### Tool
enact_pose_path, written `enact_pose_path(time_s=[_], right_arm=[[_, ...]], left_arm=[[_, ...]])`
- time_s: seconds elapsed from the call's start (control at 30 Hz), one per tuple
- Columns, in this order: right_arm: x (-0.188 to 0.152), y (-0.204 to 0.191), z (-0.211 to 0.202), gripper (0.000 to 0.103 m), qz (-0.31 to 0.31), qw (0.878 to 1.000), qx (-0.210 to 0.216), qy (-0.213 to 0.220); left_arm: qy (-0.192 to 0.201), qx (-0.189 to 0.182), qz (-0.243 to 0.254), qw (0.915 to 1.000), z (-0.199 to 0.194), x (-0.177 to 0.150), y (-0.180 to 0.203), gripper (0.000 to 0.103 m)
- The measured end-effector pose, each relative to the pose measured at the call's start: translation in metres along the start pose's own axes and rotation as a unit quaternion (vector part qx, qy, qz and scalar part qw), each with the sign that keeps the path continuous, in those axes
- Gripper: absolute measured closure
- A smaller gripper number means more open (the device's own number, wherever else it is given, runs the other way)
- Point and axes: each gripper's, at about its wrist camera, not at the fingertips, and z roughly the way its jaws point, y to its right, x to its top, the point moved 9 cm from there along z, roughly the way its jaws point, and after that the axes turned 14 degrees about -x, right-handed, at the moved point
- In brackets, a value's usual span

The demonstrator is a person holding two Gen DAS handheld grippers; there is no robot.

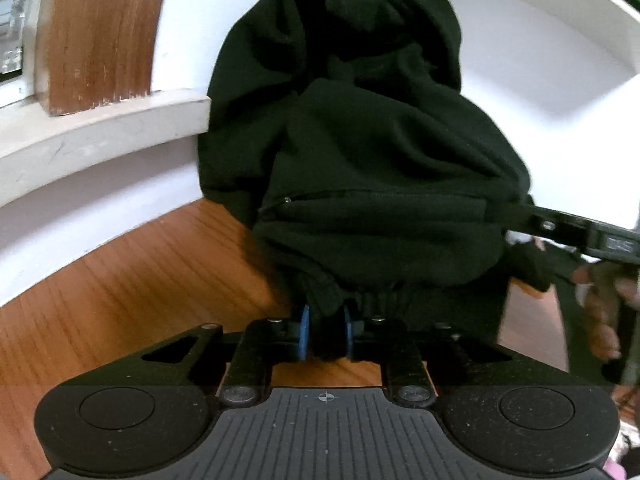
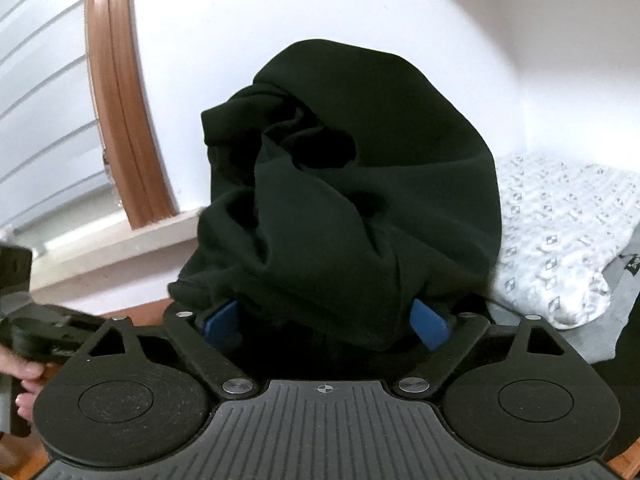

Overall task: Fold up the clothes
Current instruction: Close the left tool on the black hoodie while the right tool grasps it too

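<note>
Looking past both grippers we see a white wall [image 2: 320,8], a wood-framed window [image 2: 120,120] with a pale sill [image 1: 100,128], and wood flooring [image 1: 120,280] below. At right in the right wrist view we note a white patterned pillow [image 2: 560,240] on grey bedding [image 2: 624,292]. We have the black garment [image 1: 360,160] bunched and hanging in front of both cameras. Our left gripper [image 1: 326,334] pinches its ribbed hem, blue pads close together on the cloth. Our right gripper [image 2: 326,326] has its blue pads spread wide with fabric draped between; we cannot tell if they clamp it. A bare hand [image 1: 600,320] shows beside the garment.
</note>
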Motion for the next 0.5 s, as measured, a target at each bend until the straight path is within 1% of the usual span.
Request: enact_pose_path(time_s=[0.07,0.1,0.13,0.17,0.27,0.37,0.5], right_arm=[[0.001,-0.006,0.000,0.028,0.001,1.000,0.014,-0.009],[0.002,-0.010,-0.001,0.028,0.000,1.000,0.018,-0.012],[0.002,-0.014,-0.002,0.032,-0.001,1.000,0.023,-0.015],[0.003,-0.021,-0.004,0.039,-0.002,0.999,0.030,-0.016],[0.004,-0.044,-0.014,0.049,-0.013,0.998,0.050,-0.017],[0.001,-0.076,-0.027,0.052,-0.036,0.997,0.072,-0.015],[-0.004,-0.126,-0.047,0.053,-0.067,0.990,0.124,-0.020]], left_arm=[[0.015,-0.001,-0.002,0.9999,-0.019,0.003,0.002,0.086],[0.023,-0.004,-0.004,0.9997,-0.030,0.004,0.003,0.086],[0.028,-0.004,-0.002,0.9996,-0.040,0.004,0.004,0.086],[0.035,-0.003,0.000,0.9994,-0.052,0.004,0.005,0.087],[0.055,0.001,0.004,0.9985,-0.090,-0.002,0.009,0.087],[0.073,0.011,-0.003,0.9972,-0.128,-0.014,0.005,0.087],[0.093,0.031,-0.022,0.9949,-0.180,-0.031,-0.009,0.087]])
